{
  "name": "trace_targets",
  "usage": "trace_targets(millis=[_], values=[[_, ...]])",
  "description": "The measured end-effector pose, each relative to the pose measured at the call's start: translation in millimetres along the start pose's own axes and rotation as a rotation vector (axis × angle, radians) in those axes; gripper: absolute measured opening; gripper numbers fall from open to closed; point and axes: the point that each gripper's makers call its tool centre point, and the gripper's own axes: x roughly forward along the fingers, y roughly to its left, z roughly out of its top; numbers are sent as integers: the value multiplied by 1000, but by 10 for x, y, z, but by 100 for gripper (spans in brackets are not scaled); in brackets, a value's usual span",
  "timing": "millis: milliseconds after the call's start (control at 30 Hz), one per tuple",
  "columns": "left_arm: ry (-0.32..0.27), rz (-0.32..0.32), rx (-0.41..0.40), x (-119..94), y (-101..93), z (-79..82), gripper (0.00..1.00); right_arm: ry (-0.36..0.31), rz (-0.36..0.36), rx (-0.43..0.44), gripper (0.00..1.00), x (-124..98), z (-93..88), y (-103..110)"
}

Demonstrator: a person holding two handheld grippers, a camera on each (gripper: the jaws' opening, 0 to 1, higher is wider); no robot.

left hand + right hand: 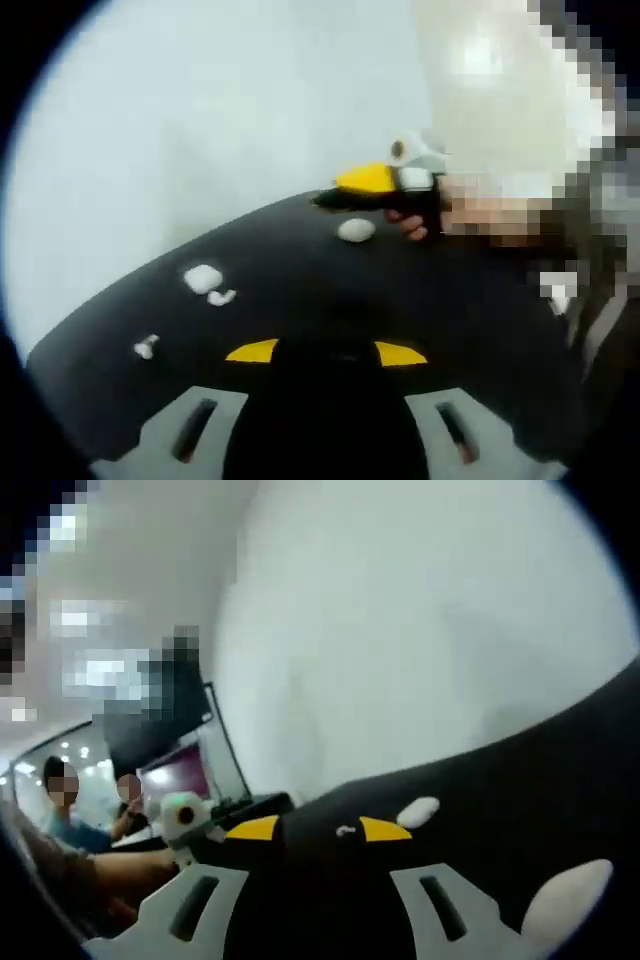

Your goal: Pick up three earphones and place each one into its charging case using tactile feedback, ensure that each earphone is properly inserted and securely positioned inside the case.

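My left gripper (pixel 325 352) and right gripper (pixel 318 828) both gape empty; earbuds (pixel 146 347) apparently lie loose beside the case (pixel 203 277), nothing inserted.

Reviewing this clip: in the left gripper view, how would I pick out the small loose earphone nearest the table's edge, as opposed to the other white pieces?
Start from the black table in the left gripper view and follow its curved left edge. The small earphone lies alone there, left of the yellow-tipped left gripper. Unlike the open case further in, with an earphone beside it, and the oval closed case, it is tiny and isolated.
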Motion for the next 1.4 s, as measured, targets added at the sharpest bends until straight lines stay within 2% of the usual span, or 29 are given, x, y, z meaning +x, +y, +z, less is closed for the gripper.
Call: trace_targets(millis=[67, 233, 300, 400, 433, 467, 500, 533, 600, 633, 667, 767, 867, 900, 1000, 1167, 1267, 1333, 1400], values=[[-7, -34, -4, -24, -79, 0, 32, 6, -1, -1, 31, 3, -16, -6], [-78, -225, -19, -107, -441, 128, 32, 18, -1, 5, 31, 11, -66, -18], [-55, -310, -54, -127, -567, 85, 32, 24, 0, 4, 31, 12, -81, -19], [17, -387, -147, -104, -642, -73, 32, 28, 0, -2, 31, 17, -91, -16], [42, -372, -154, -76, -606, -139, 32, 28, 0, -7, 31, 18, -90, -13], [9, -362, -158, -50, -584, -107, 32, 28, 0, -11, 31, 18, -84, -11], [40, -317, -146, -25, -500, -169, 32, 27, 0, -15, 31, 17, -78, -7], [71, -269, -99, -11, -413, -252, 32, 25, 1, -16, 31, 16, -71, -3], [89, -232, -56, 8, -332, -338, 32, 23, 4, -14, 31, 17, -65, 3], [37, -261, -86, 11, -358, -253, 32, 24, 4, -13, 31, 18, -66, 3], [52, -260, -132, 13, -343, -258, 32, 24, 4, -14, 31, 19, -67, 3], [66, -215, -55, 10, -254, -279, 32, 24, 7, -14, 31, 26, -68, 10], [74, -214, -55, -14, -264, -282, 32, 32, 24, -29, 31, 41, -77, 51], [78, -211, -49, -27, -267, -287, 33, 52, 48, -60, 31, 53, -108, 104], [90, -200, -40, -65, -284, -309, 36, 147, 112, -162, 32, 102, -305, 298], [113, -134, -1, -163, -262, -354, 32, 245, 150, -323, 33, 146, -589, 482], [110, -80, 4, -242, -254, -371, 32, 298, 270, -306, 33, 151, -787, 753], [93, -40, -14, -278, -258, -368, 33, 369, 348, -266, 37, 126, -969, 923], [80, 9, -16, -302, -238, -371, 34, 421, 397, -276, 45, 118, -1120, 1026]])
